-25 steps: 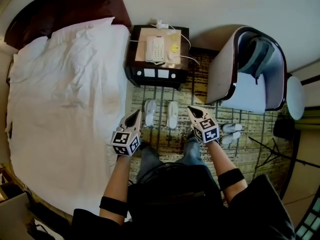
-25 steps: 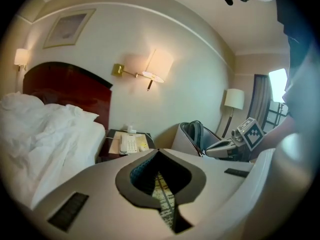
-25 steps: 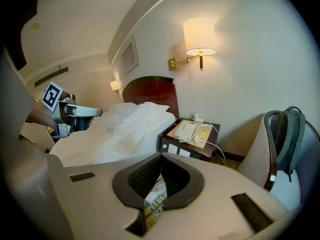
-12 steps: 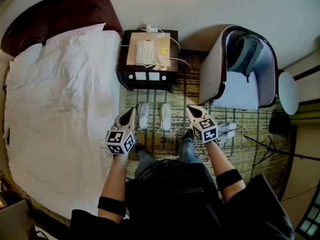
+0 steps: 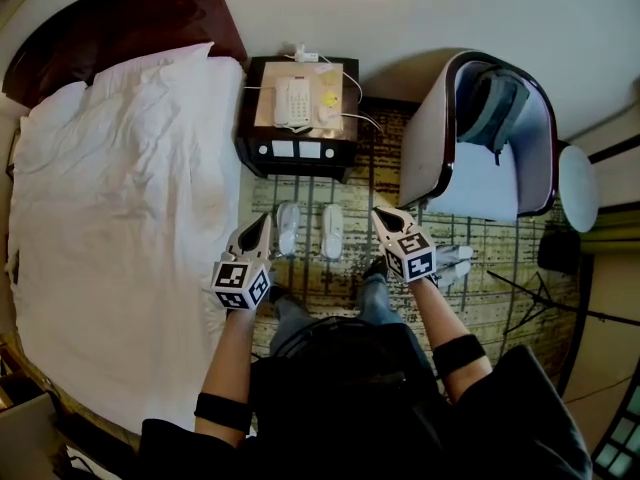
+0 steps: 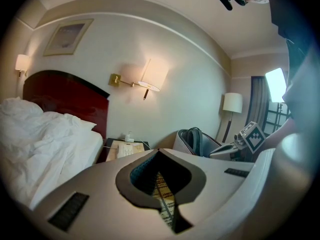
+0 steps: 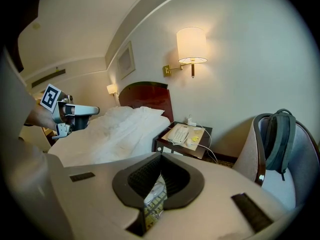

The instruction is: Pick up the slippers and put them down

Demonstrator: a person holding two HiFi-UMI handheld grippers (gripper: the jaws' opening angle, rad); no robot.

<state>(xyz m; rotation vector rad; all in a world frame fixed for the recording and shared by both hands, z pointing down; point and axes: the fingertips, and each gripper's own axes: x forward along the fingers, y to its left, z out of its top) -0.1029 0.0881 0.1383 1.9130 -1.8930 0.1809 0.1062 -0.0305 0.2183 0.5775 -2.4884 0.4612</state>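
Two white slippers (image 5: 287, 228) (image 5: 332, 231) lie side by side on the patterned carpet in front of the nightstand (image 5: 296, 153). My left gripper (image 5: 265, 219) hovers just left of them, shut and empty. My right gripper (image 5: 379, 212) hovers just right of them, also shut and empty. In the right gripper view, one white slipper (image 7: 156, 187) shows through the notch below the shut jaws of the right gripper (image 7: 161, 156). In the left gripper view, only carpet shows below the left gripper (image 6: 159, 152).
A white bed (image 5: 120, 218) fills the left side. The nightstand carries a phone (image 5: 292, 101). An armchair (image 5: 480, 183) with a backpack (image 5: 492, 108) stands at the right. A second pair of white slippers (image 5: 455, 264) lies by my right forearm. My legs stand just behind the pair.
The head view has shifted a little. Both grippers drifted slightly upward and stay shut. The slippers lie where they were.
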